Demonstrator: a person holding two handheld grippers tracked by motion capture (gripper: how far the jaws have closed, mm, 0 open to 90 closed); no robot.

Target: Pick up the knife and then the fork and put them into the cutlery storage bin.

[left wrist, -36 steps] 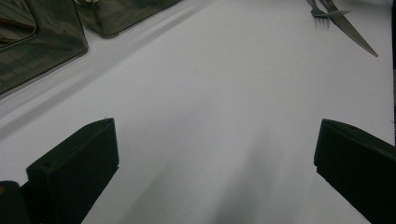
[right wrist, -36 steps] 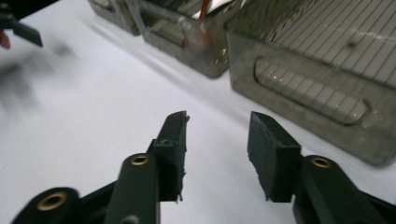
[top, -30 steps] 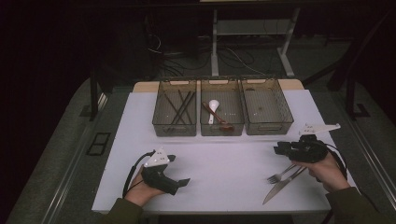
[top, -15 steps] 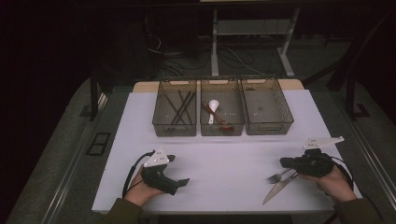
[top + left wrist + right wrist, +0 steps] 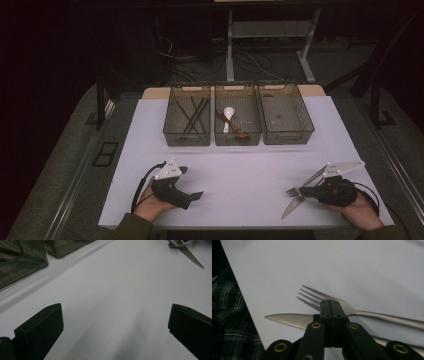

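Steel fork and serrated steel knife lay unsorted by the table's near edge; right gripper, jaws pressed together, gripped nothing. Left gripper spread. Right-hand mesh bin apparently empty.

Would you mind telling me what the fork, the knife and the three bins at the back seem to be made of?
The silver fork and the serrated silver knife look like polished metal, probably steel: both are bright and reflective. The three smoky see-through bins look like tinted hard plastic, since their contents show through the glossy walls, though a fine mesh cannot be ruled out.
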